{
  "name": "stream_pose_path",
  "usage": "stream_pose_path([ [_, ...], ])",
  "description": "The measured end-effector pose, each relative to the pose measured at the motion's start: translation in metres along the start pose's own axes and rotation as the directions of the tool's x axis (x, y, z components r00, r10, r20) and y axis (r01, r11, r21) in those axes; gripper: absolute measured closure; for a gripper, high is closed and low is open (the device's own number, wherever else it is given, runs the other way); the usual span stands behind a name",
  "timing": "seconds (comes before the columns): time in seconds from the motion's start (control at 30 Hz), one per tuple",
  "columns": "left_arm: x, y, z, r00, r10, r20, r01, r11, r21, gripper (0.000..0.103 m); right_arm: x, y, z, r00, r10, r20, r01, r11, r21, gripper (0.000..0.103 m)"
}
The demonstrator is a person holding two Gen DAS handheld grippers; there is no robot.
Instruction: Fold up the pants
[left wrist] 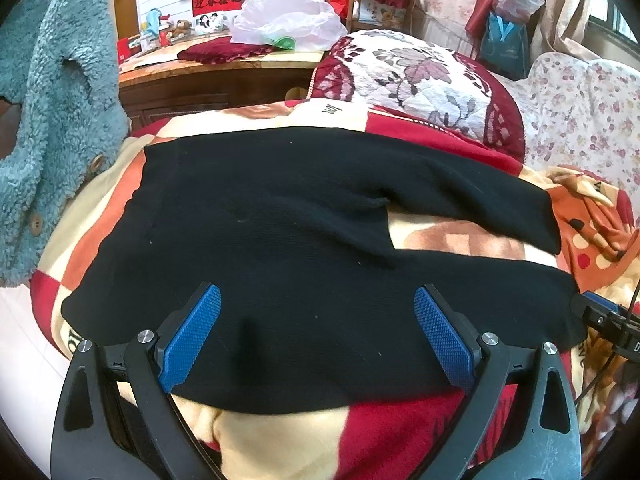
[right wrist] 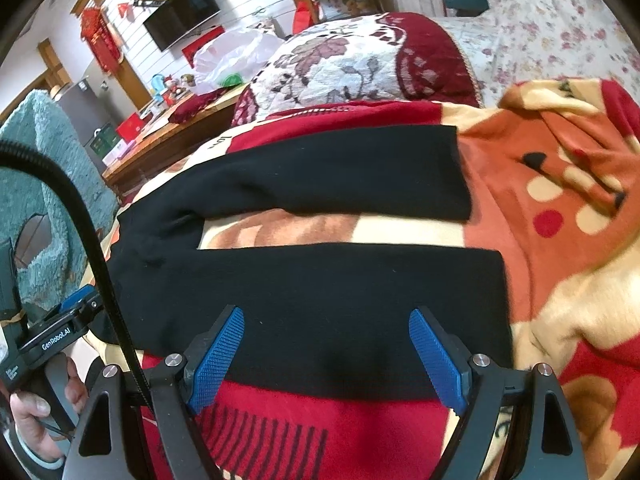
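1. A pair of black knit pants (left wrist: 280,240) is seen spread flat on a red, cream and orange patterned fleece blanket (left wrist: 400,432), waistband to the left and the two legs running to the right with a strip of blanket showing between them.
2. The left gripper (left wrist: 316,336) is held over the near edge of the pants by the waist end; its blue ribbed pads (left wrist: 192,340) are spread wide and nothing is gripped.
3. The right gripper (right wrist: 326,356) is poised over the near leg (right wrist: 320,300) close to its cuff, jaws likewise released, with only cloth lying beneath the gap.
4. The step in hand is judged to be the start of the first fold: no layer is yet doubled over.
5. For the next move, the near edge probably needs to be pinched at both ends and carried over onto the far leg (right wrist: 340,172), kept level so the legs are stacked evenly.
6. A teal fleece garment (left wrist: 52,100) hangs just beside the blanket at the left and is best avoided.
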State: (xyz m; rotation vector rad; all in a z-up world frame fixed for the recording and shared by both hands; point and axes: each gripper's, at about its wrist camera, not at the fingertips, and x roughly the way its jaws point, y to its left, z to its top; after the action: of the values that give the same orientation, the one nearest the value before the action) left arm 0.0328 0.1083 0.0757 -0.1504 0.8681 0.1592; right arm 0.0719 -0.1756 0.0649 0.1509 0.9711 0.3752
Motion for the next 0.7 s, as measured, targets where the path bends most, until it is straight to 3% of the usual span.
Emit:
stream_pose_path([
  [0.37, 0.015, 0.033, 0.036, 1.0, -0.004, -0.004, 0.004, 1.0, 0.009, 0.005, 0.031, 0.019, 0.036, 0.998, 0.044, -0.038, -0.047, 0.995, -0.088, 0.019],
  [0.7, 0.051, 0.073, 0.082, 0.999, 0.052, -0.003, -0.051, 0.998, 0.048, 0.005, 0.069, 0.038, 0.083, 0.993, 0.086, -0.076, -0.098, 0.979, -0.177, 0.019],
])
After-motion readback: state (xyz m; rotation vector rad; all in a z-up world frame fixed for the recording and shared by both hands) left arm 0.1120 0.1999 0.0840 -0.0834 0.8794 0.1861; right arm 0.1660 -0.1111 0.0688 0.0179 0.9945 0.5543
